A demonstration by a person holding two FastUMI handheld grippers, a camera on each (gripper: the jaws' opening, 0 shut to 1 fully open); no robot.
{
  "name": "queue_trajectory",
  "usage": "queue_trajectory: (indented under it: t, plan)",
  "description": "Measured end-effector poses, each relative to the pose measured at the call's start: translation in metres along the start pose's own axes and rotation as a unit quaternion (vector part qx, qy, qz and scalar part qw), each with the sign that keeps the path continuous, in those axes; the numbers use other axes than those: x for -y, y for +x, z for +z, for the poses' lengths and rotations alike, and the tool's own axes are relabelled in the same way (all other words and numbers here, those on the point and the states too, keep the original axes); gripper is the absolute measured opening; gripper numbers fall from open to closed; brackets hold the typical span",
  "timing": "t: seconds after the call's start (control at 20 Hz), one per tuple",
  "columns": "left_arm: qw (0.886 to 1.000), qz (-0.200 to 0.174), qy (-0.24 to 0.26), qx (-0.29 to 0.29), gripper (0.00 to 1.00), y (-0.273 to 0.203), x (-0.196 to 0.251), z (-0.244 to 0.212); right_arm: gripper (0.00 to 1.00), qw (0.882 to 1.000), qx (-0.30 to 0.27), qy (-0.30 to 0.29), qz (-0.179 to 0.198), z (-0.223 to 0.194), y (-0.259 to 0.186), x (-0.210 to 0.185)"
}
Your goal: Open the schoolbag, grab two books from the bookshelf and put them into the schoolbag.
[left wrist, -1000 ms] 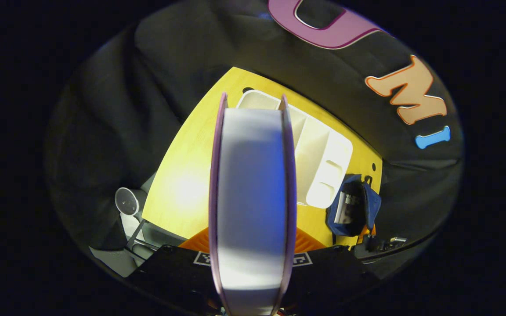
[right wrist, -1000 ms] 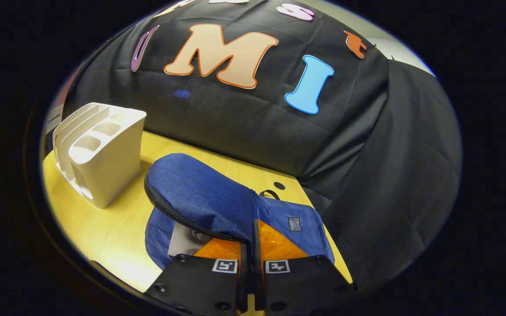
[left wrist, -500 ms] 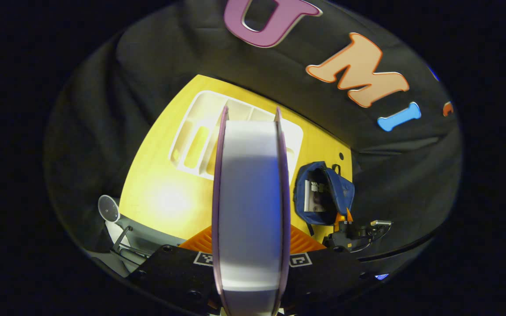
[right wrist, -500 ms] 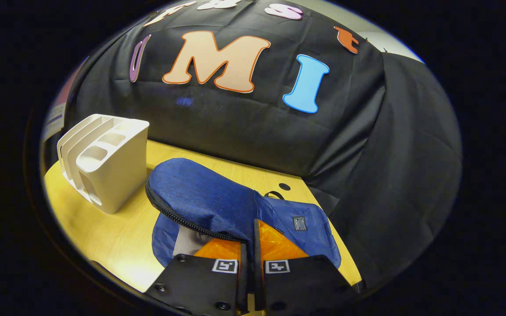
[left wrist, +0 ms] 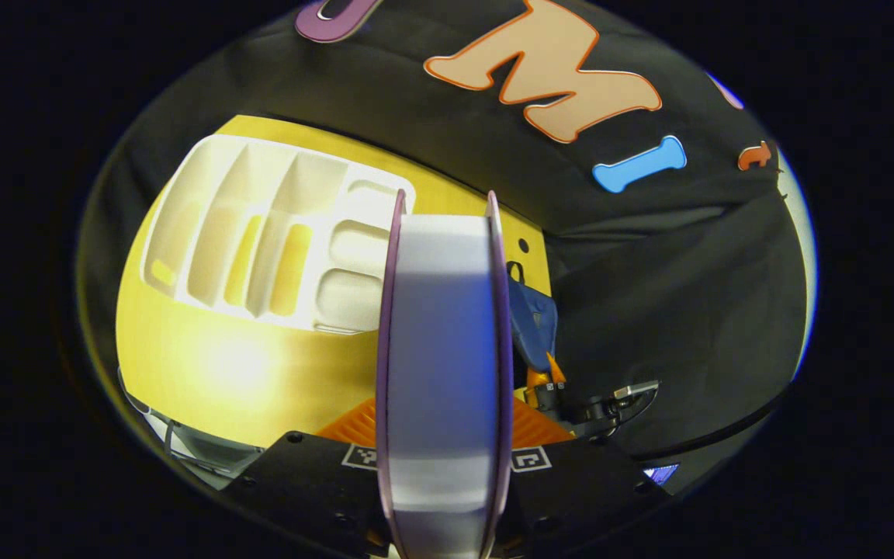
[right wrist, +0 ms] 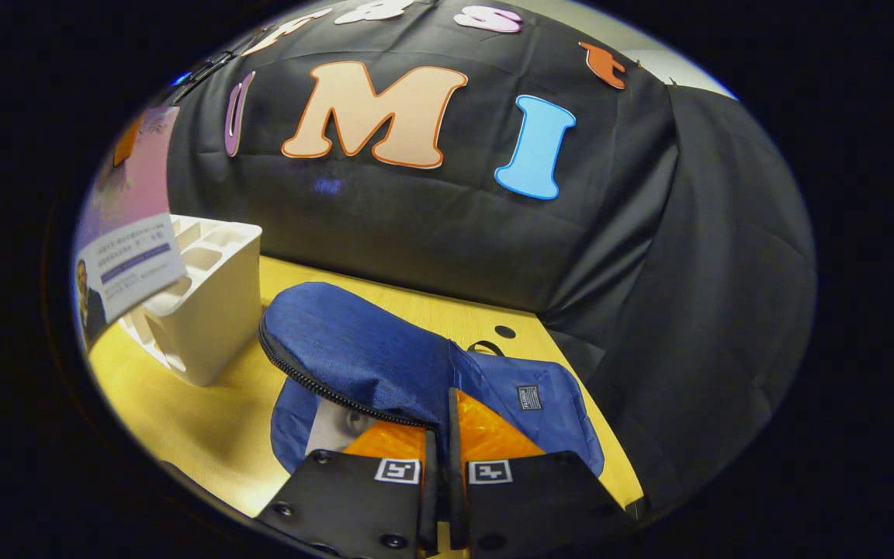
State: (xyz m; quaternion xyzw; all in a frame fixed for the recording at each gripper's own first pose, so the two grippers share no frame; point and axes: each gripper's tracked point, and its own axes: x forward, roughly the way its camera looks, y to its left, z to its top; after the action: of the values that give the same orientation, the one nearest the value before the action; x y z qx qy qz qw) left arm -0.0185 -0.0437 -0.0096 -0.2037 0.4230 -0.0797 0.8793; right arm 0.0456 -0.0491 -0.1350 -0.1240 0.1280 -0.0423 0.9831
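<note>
Upright, book (left wrist: 441, 365) page-edge toward left gripper (left wrist: 444, 466) camera, long axis forward.

book (right wrist: 133, 264) cover print and schoolbag (right wrist: 524, 397) patch, both unreadable

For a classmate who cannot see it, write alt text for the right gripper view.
The right claw is shut on the blue schoolbag, holding its unzipped flap up so the opening gapes on the yellow table. A white bookshelf stands beside the bag, and a book hangs in front of it at the edge of the view.
</note>
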Motion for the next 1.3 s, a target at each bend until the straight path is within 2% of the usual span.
queue_trajectory:
  t: [0.15, 0.2, 0.35, 0.4, 0.65, 0.7, 0.8, 1.05, 1.3]
  plan:
    - [1.000, -0.018, 0.014, 0.008, 0.40, 0.039, 0.015, 0.000, 0.12, 1.000, -0.002, 0.014, 0.004, 0.002, 0.003, 0.001]
    - [1.000, -0.028, 0.011, 0.008, 0.40, 0.054, 0.019, 0.000, 0.09, 1.000, -0.003, 0.018, 0.007, 0.003, 0.003, 0.002]
    - [0.999, -0.050, 0.003, 0.010, 0.40, 0.098, 0.027, -0.001, 0.12, 0.999, -0.007, 0.028, 0.017, 0.005, 0.006, 0.004]
    - [0.998, -0.055, -0.001, 0.016, 0.40, 0.112, 0.028, 0.001, 0.08, 0.999, -0.008, 0.029, 0.019, 0.006, 0.007, 0.005]
    - [0.995, -0.088, -0.027, 0.025, 0.40, 0.175, 0.029, -0.004, 0.11, 0.999, -0.008, 0.039, 0.037, 0.013, 0.012, 0.012]
    - [0.995, -0.095, -0.028, 0.029, 0.40, 0.188, 0.031, -0.005, 0.06, 0.998, -0.007, 0.043, 0.041, 0.014, 0.014, 0.013]
    - [0.993, -0.107, -0.019, 0.036, 0.40, 0.204, 0.032, -0.008, 0.08, 0.998, -0.003, 0.045, 0.047, 0.016, 0.016, 0.014]
    - [0.984, -0.176, -0.011, 0.035, 0.40, 0.242, 0.063, -0.015, 0.11, 0.996, 0.004, 0.054, 0.065, 0.019, 0.020, 0.012]
    - [0.975, -0.213, -0.046, 0.034, 0.39, 0.283, 0.075, -0.020, 0.08, 0.996, 0.013, 0.059, 0.072, 0.022, 0.017, 0.007]
